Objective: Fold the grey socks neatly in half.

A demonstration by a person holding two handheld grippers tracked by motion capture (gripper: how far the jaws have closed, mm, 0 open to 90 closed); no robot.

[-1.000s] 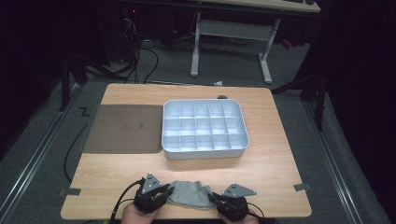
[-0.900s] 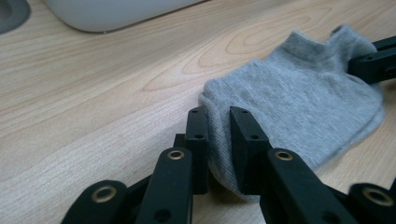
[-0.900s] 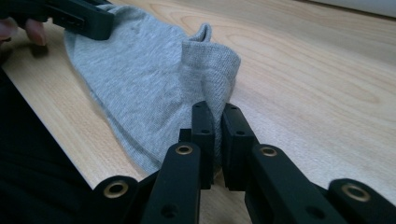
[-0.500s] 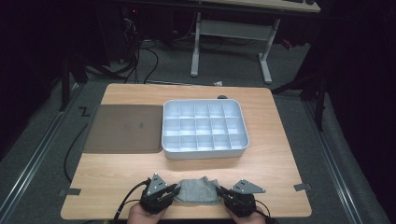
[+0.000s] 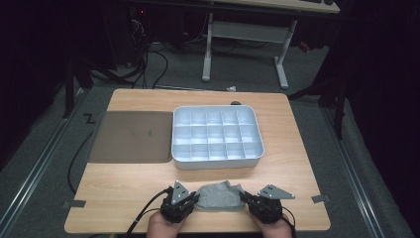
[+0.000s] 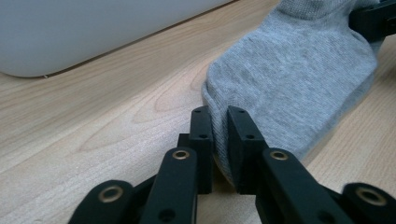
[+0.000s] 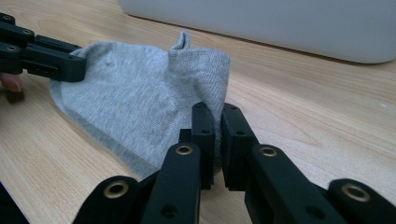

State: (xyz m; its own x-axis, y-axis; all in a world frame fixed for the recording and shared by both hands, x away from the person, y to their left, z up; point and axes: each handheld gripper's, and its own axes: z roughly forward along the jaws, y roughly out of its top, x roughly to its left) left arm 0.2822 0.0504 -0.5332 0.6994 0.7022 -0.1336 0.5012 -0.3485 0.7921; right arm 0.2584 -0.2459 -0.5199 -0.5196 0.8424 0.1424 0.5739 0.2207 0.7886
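Currently each gripper, left (image 5: 190, 200) and right (image 5: 247, 200), has its jaws pinching one end of a soft grey knitted sock (image 5: 218, 196) stretched between them; keep tension even.

We see a plain grey knit sock (image 5: 219, 196) on our light wood-grain table (image 5: 297, 163). Our two grippers (image 5: 197, 201) (image 5: 243, 199) are black with brass-coloured rivets. The compartment tray (image 5: 216, 136) is pale grey-white, the mat (image 5: 131, 136) beside it dull brown.
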